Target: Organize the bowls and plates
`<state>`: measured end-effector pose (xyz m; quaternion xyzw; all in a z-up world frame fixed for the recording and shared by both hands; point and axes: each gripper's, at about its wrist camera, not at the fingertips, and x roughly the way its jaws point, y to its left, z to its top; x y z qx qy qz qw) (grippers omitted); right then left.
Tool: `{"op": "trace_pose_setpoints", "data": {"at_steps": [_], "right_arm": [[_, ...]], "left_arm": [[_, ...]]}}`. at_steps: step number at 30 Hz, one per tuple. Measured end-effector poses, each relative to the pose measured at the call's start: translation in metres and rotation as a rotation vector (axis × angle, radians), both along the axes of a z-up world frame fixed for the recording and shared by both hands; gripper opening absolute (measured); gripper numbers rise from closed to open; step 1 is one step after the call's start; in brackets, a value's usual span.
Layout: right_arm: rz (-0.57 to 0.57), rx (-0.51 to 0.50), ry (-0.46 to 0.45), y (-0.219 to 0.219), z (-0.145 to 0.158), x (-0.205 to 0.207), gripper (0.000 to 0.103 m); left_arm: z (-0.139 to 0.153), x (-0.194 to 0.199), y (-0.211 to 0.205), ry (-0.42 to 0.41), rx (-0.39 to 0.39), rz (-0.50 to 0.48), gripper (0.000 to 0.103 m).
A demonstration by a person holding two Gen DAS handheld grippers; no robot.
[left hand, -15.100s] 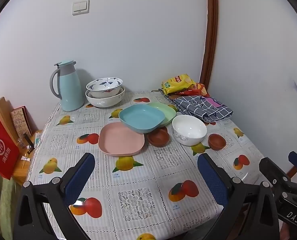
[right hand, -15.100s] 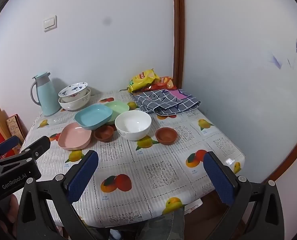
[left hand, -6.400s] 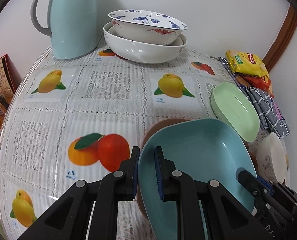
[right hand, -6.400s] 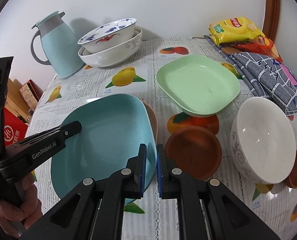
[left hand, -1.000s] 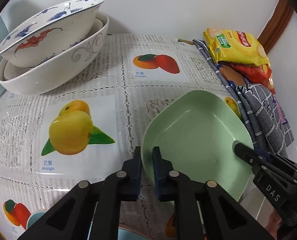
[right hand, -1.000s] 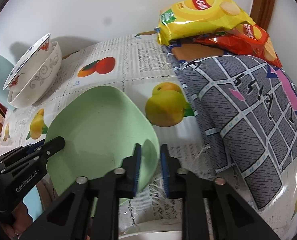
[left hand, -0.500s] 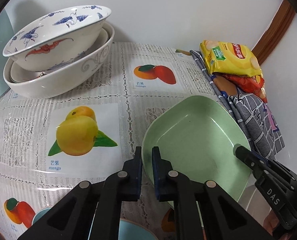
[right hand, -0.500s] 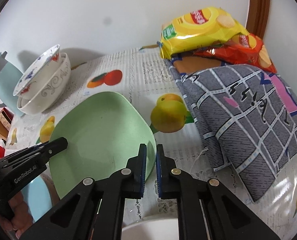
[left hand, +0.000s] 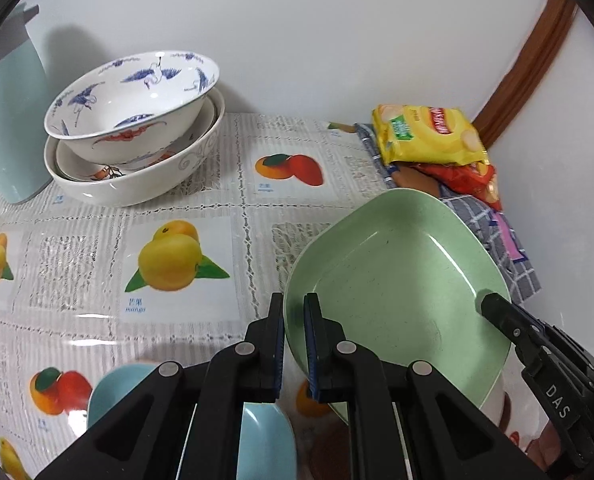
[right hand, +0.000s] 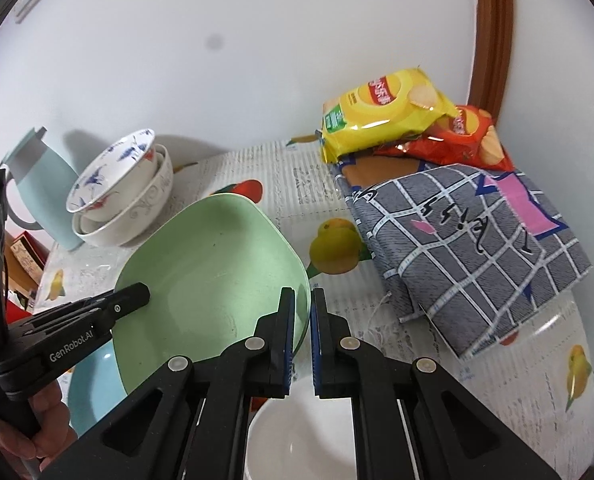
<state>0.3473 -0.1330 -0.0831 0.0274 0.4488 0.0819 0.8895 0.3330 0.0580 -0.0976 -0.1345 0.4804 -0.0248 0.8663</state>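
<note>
A light green square plate [left hand: 401,288] hangs tilted above the tablecloth, held by both grippers. My left gripper [left hand: 294,304] is shut on its left rim. My right gripper [right hand: 303,300] is shut on its right rim [right hand: 303,276]; it also shows in the left wrist view [left hand: 493,308]. A light blue plate [left hand: 265,432] lies below, also seen in the right wrist view [right hand: 89,388]. A white bowl [right hand: 301,436] sits under my right gripper. Two stacked patterned bowls [left hand: 133,128] stand at the back left.
A pale blue thermos jug [left hand: 5,120] stands by the stacked bowls. Yellow and red snack bags [right hand: 393,112] and a grey checked cloth [right hand: 469,232] lie at the back right corner. The wall is close behind. A brown dish [left hand: 333,452] lies under the green plate.
Both grippers have lifted the green plate higher off the table and drawn it back toward the near side; the blue plate and white bowl now show beneath.
</note>
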Motion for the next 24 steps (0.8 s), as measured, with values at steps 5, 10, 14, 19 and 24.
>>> {"op": "trace_pose_setpoints", "data": {"at_steps": [5,10,14,19,24], "right_arm": [[-0.007,0.023,-0.018,-0.004,0.015,-0.027,0.007],[-0.011,0.009,-0.045,-0.003,0.027,-0.053,0.007],[-0.019,0.020,-0.058,-0.007,0.037,-0.073,0.007],[-0.020,0.029,-0.082,-0.008,0.049,-0.095,0.007],[-0.037,0.045,-0.109,-0.010,0.062,-0.113,0.007]], "left_arm": [[0.018,-0.023,0.002,-0.023,-0.004,-0.003,0.010],[0.028,-0.045,0.000,-0.036,-0.008,-0.001,0.010],[0.039,-0.065,-0.002,-0.048,-0.010,-0.007,0.010],[0.053,-0.084,-0.004,-0.070,-0.001,-0.006,0.010],[0.065,-0.103,-0.005,-0.095,0.002,-0.008,0.010]]}}
